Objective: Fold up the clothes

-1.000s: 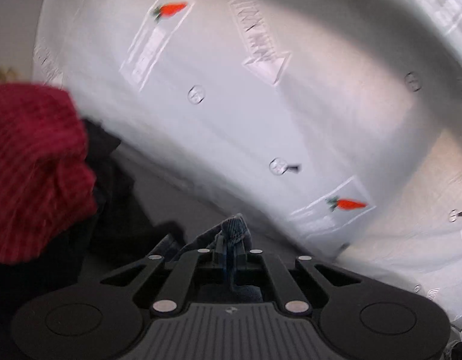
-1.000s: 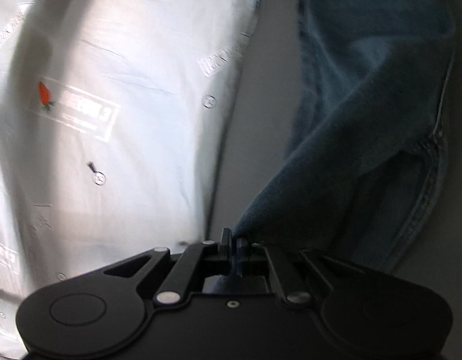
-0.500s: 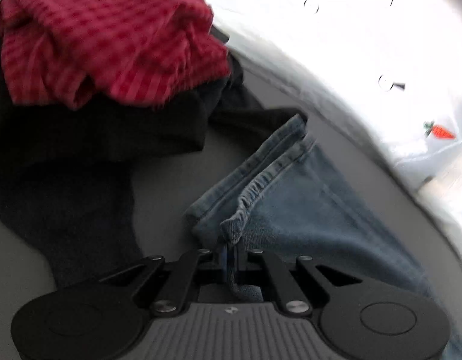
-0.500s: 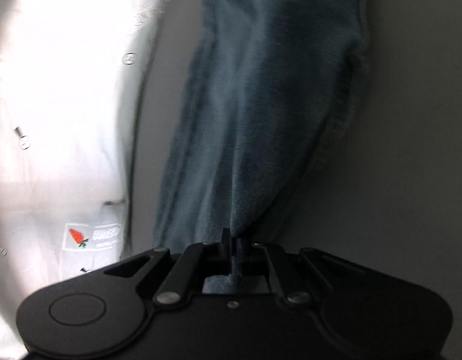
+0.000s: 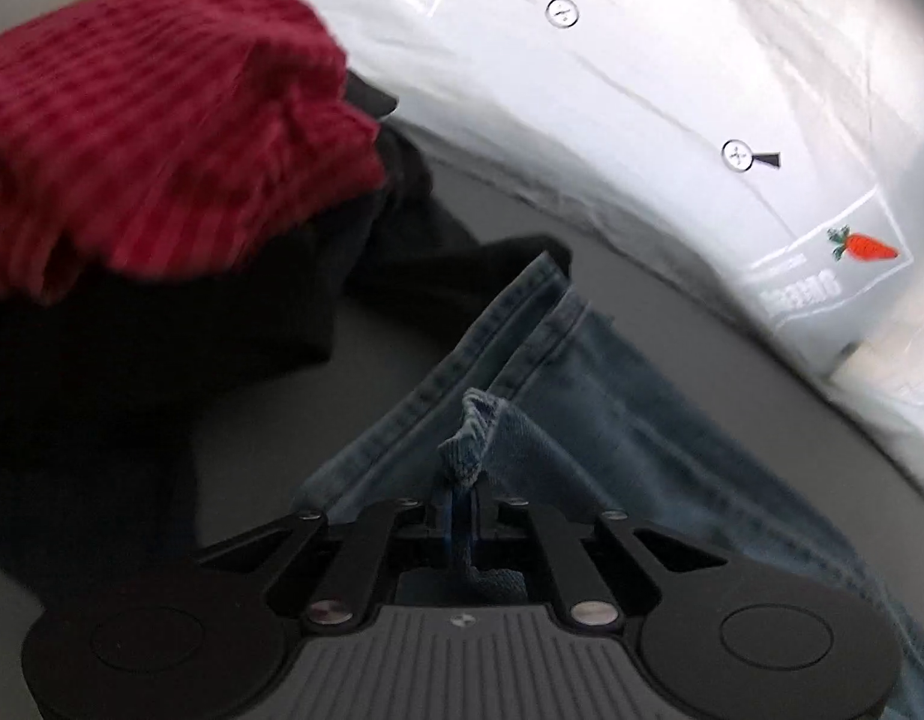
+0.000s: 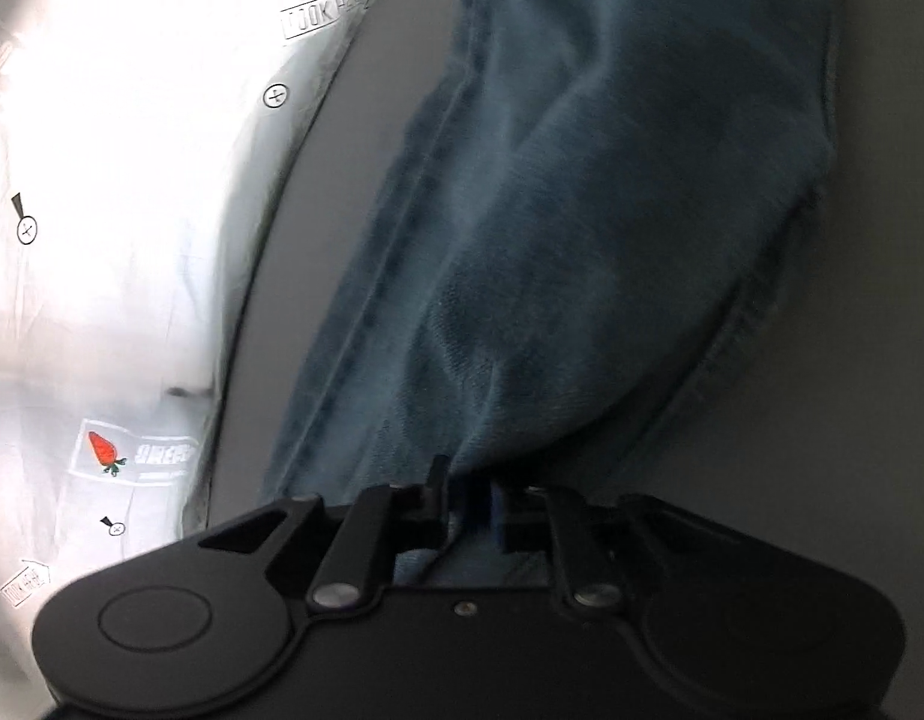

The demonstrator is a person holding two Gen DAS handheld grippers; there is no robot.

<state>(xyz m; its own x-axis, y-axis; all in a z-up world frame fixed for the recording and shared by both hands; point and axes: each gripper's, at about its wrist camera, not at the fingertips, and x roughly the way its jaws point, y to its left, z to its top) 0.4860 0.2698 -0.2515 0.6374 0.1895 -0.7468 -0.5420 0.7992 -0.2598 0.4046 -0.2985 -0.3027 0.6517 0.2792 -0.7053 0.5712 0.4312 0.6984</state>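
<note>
Jeans (image 5: 588, 420): blue denim lying lengthwise on the grey table (image 5: 294, 414), a hem-like end near the dark clothes, the rest running toward the right gripper; judged a fold being laid down.
Pinched edge (image 5: 471, 438): a small peak of stitched denim standing up from the cloth, lifted only where it is caught.
Left gripper (image 5: 460, 510): jaws nearly together and opening, the denim peak between them; the pads look to touch it.
Right gripper (image 6: 468, 504): jaws opening, a visible gap between them; a fold of the jeans (image 6: 582, 240) runs through the gap, apparently no longer pressed.
Reason for hold: both ends caught at the cloth's edge, probably to keep the layers aligned while they settle.
Red checked garment (image 5: 162, 132): heaped on black clothes (image 5: 102, 390), just beside the jeans' far end; a black corner touches or nearly touches the hem.
White printed sheet (image 5: 642, 90): its edge runs alongside the jeans, a strip of bare table between.
Open room: clear table to the right of the jeans in the right wrist view; crowded toward the heap.
</note>
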